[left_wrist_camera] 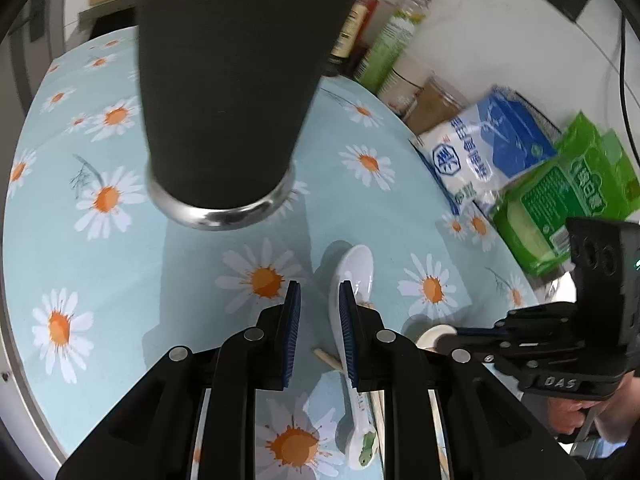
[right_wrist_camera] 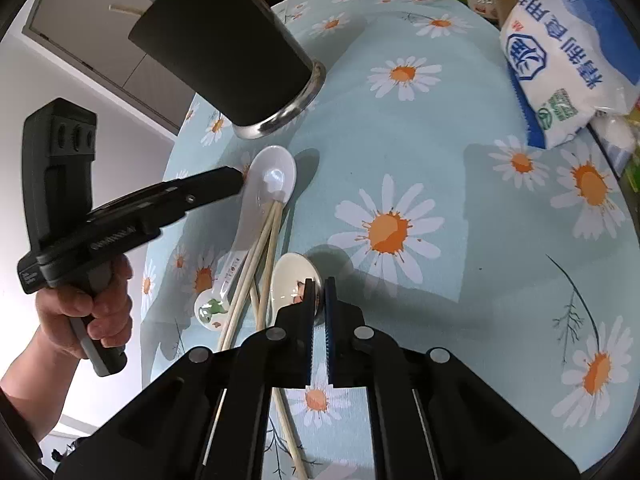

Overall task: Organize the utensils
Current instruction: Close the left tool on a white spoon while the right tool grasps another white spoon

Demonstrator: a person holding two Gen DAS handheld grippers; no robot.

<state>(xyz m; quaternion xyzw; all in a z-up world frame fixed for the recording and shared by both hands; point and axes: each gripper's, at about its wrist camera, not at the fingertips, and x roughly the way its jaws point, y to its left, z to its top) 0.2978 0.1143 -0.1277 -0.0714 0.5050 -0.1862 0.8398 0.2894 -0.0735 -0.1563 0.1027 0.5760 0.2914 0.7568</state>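
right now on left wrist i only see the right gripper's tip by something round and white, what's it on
observer: A second white spoon. The right gripper has its jaws nearly shut, with the bowl's rim between them.
operator: how many chopsticks, i just see bits
observer: Several chopsticks lie crossed, and some tips rest in the frog spoon bowl.
operator: anything in the black cup
observer: A wooden stick end shows past the top of the black cup. The mouth itself is hidden.
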